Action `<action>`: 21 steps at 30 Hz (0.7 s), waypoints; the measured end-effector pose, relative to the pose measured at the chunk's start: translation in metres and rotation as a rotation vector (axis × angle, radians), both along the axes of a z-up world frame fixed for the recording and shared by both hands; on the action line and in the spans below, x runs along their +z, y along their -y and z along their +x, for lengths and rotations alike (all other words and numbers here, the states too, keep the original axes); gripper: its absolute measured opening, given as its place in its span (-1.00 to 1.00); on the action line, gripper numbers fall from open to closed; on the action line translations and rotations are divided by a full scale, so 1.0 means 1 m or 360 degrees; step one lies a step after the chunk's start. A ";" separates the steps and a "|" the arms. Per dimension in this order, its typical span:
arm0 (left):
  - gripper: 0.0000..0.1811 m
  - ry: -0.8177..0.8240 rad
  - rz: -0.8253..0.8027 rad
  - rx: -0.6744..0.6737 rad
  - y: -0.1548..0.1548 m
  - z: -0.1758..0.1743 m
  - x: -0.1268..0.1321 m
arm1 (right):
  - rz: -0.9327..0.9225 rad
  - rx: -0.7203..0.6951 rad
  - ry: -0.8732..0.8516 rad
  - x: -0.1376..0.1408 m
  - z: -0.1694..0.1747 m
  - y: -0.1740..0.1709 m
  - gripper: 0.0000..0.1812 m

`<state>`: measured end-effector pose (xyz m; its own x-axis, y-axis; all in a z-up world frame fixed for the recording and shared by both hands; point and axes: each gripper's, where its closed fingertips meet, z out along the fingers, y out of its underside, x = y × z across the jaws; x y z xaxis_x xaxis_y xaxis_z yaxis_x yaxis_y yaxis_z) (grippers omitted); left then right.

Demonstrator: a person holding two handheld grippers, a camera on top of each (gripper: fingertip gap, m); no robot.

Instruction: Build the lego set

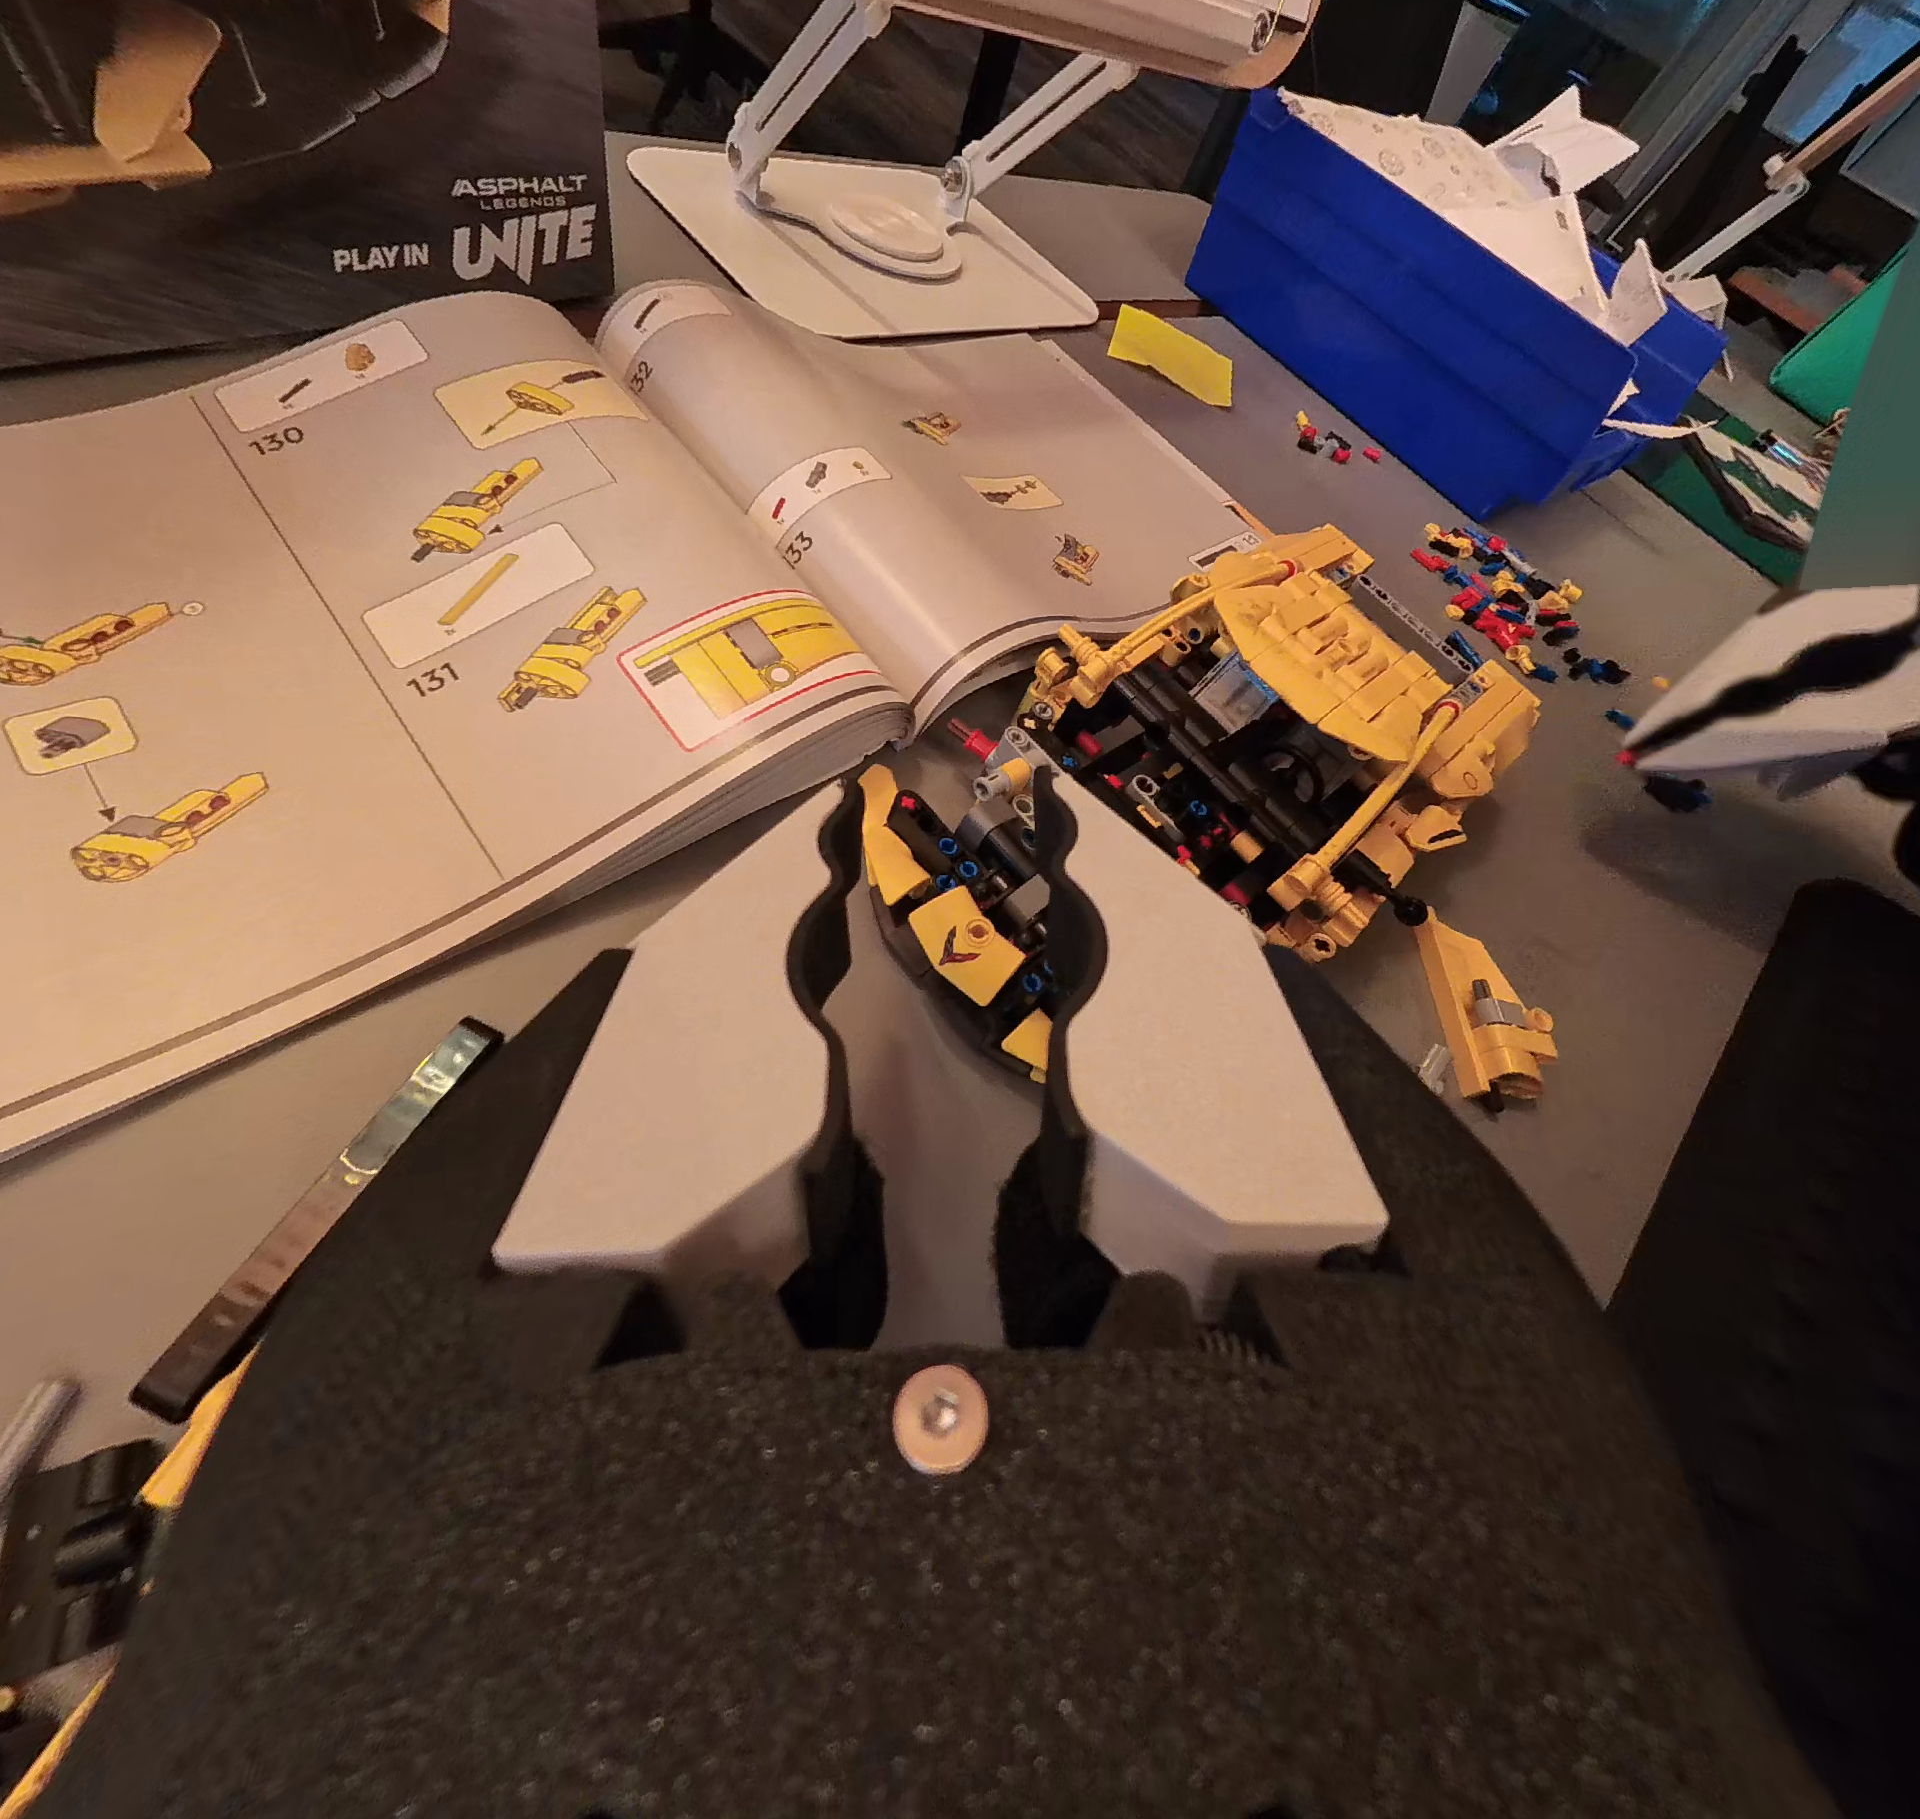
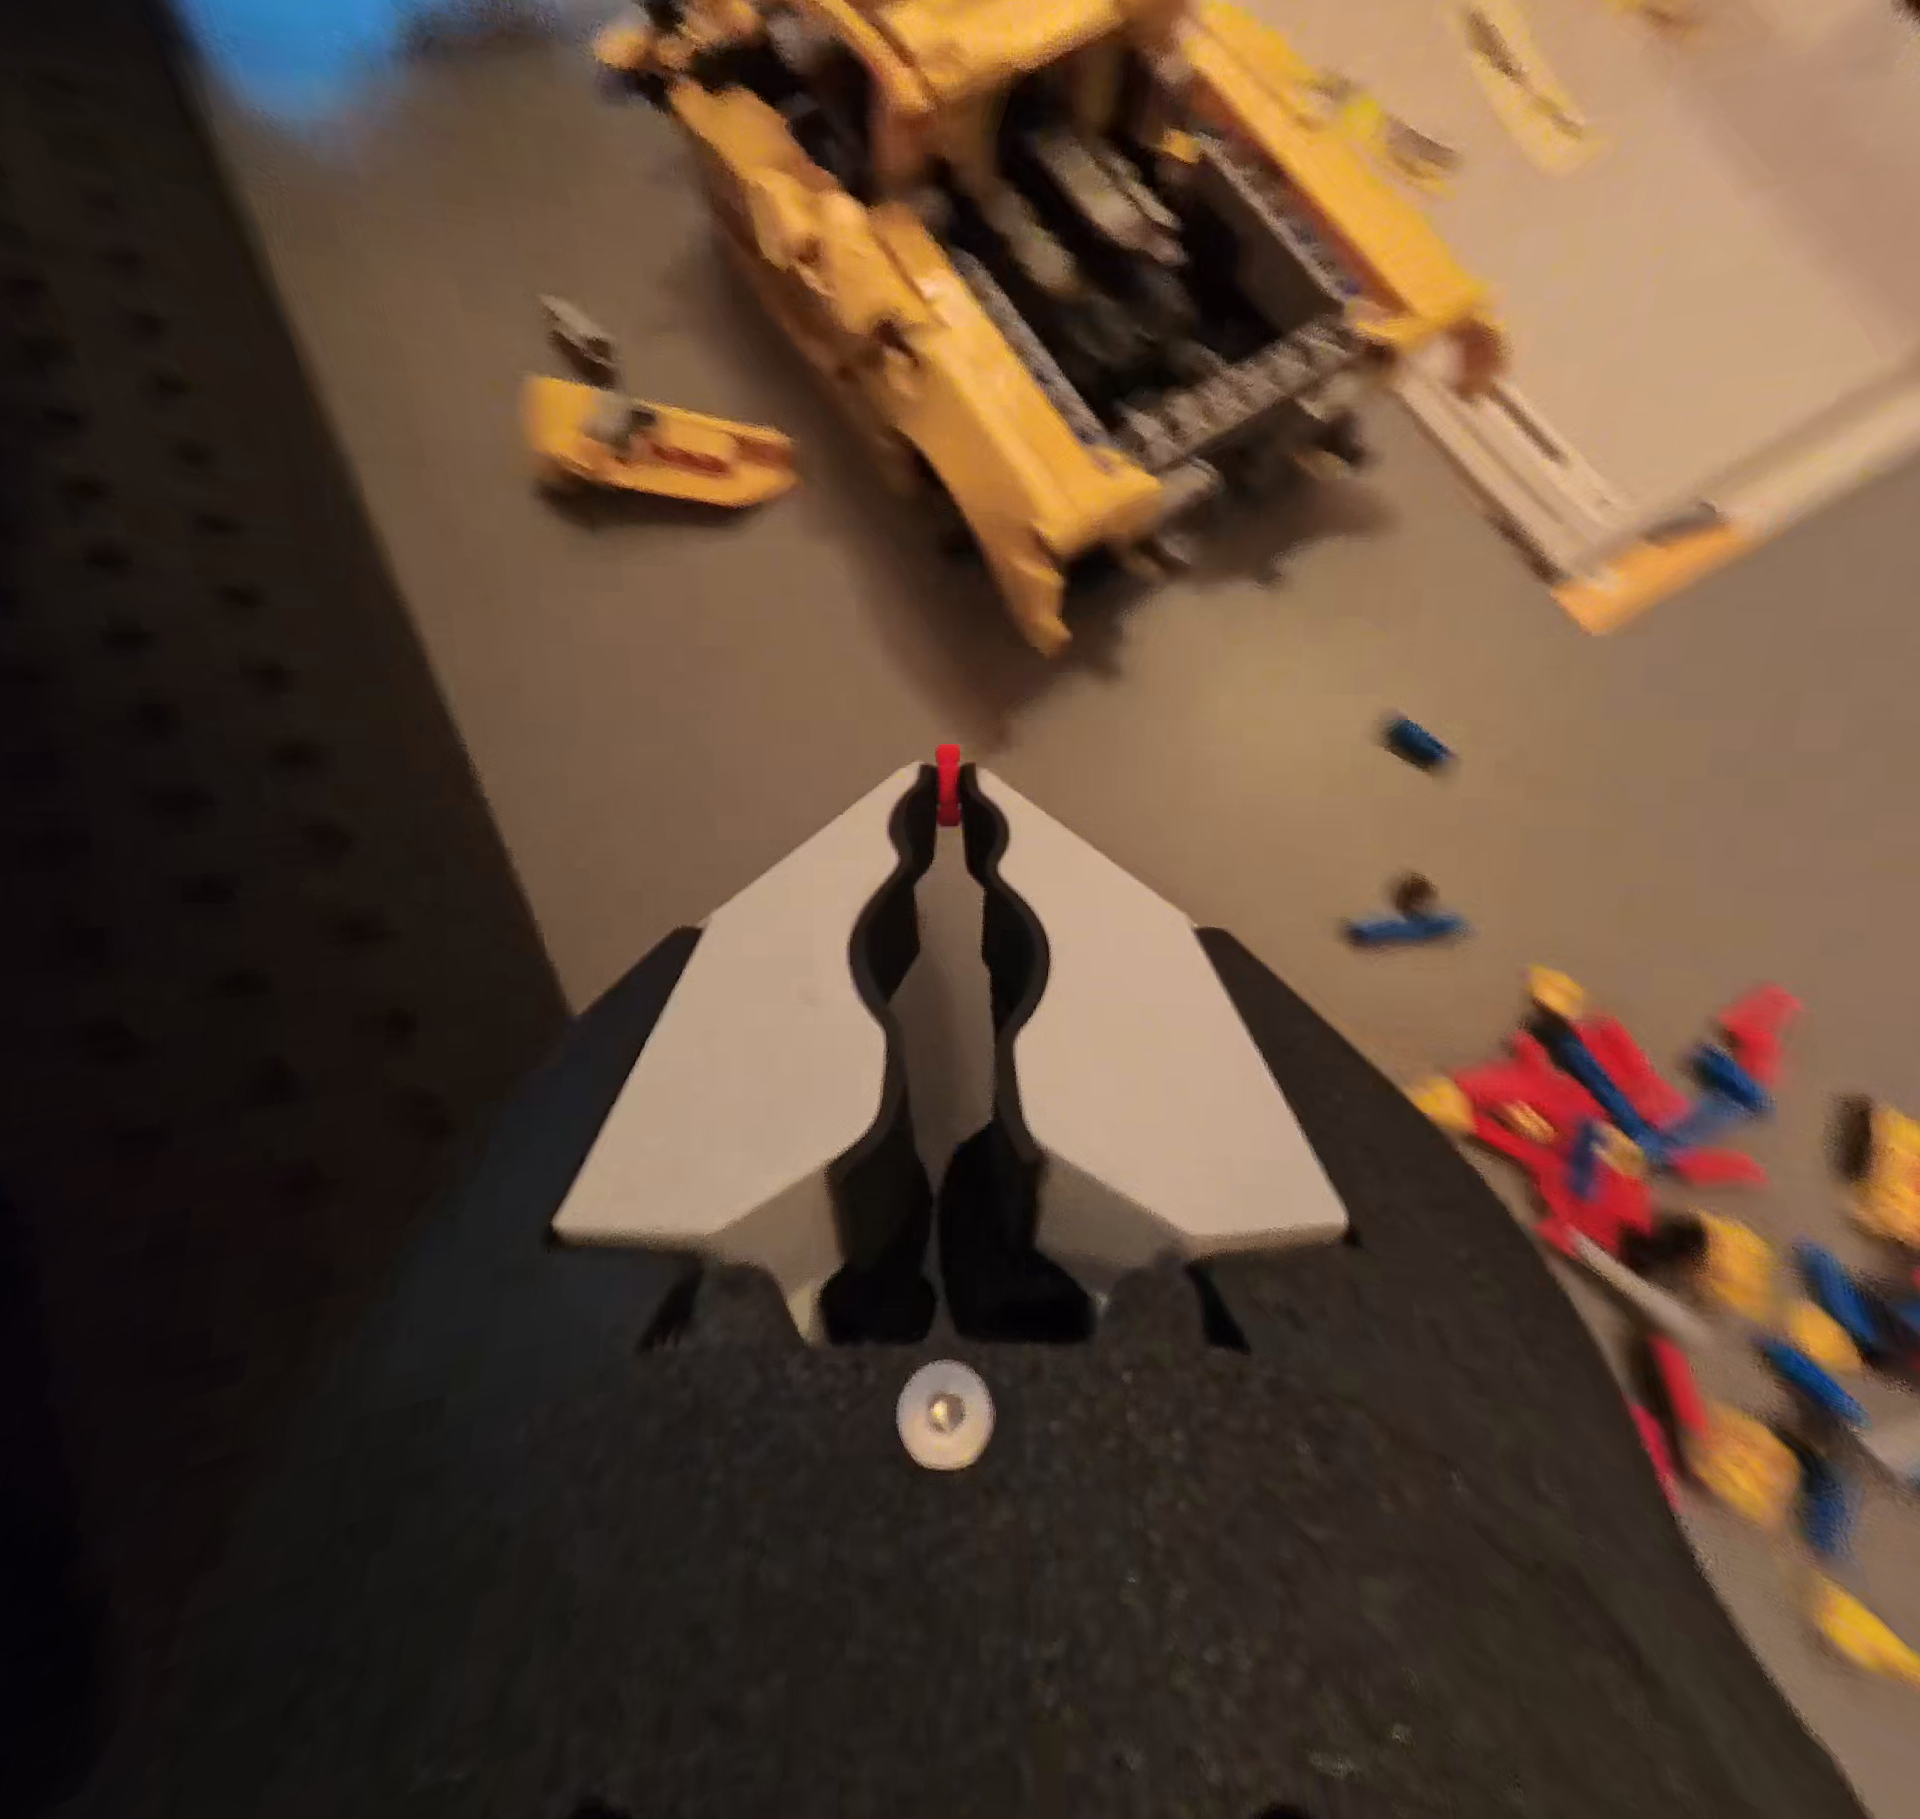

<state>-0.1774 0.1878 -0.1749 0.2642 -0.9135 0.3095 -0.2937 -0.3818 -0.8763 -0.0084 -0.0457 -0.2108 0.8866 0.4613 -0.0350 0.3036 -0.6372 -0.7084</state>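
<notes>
My left gripper point(image 1: 948, 782) is shut on a yellow and black lego sub-assembly point(image 1: 971, 938) with blue pins, and holds it just in front of the open instruction book point(image 1: 468, 647). The half-built yellow lego car point(image 1: 1278, 730) lies on the table right behind it and shows blurred in the right wrist view point(image 2: 997, 242). My right gripper point(image 2: 947, 777) is shut on a small red pin point(image 2: 947, 782) at its very tips, above the table in front of the car. It also shows at the right edge of the left wrist view point(image 1: 1766, 699).
A loose yellow panel piece point(image 1: 1486, 1021) lies beside the car, also in the right wrist view point(image 2: 655, 439). Small red, blue, yellow and black parts point(image 1: 1507, 606) are scattered at the right point(image 2: 1662, 1198). A blue bin point(image 1: 1434, 304), the set's box point(image 1: 291, 107) and a white stand point(image 1: 873, 231) are at the back. Left tips to right tips: about 30 centimetres.
</notes>
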 end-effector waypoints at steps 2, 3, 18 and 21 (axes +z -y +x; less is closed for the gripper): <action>-0.64 -0.0005 0.0002 -0.0003 0.001 0.000 -0.001 | -0.0009 0.0078 -0.0139 -0.006 -0.034 -0.010 -0.97; -0.64 -0.0006 0.0003 -0.0003 0.001 0.000 -0.001 | -0.0036 0.0132 -0.0189 -0.010 -0.050 -0.013 -0.96; -0.64 0.0007 -0.0022 -0.0020 0.004 0.000 0.000 | -0.0019 0.0256 0.0030 -0.035 -0.080 -0.036 -0.95; -0.64 -0.0004 -0.0013 -0.0022 0.005 0.000 -0.002 | 0.0024 0.0176 -0.0143 -0.020 -0.077 -0.038 -0.85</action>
<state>-0.1769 0.1832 -0.1764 0.2525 -0.9145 0.3162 -0.3012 -0.3848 -0.8725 -0.0852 -0.0074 -0.2305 0.8240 0.5569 -0.1038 0.3064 -0.5923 -0.7452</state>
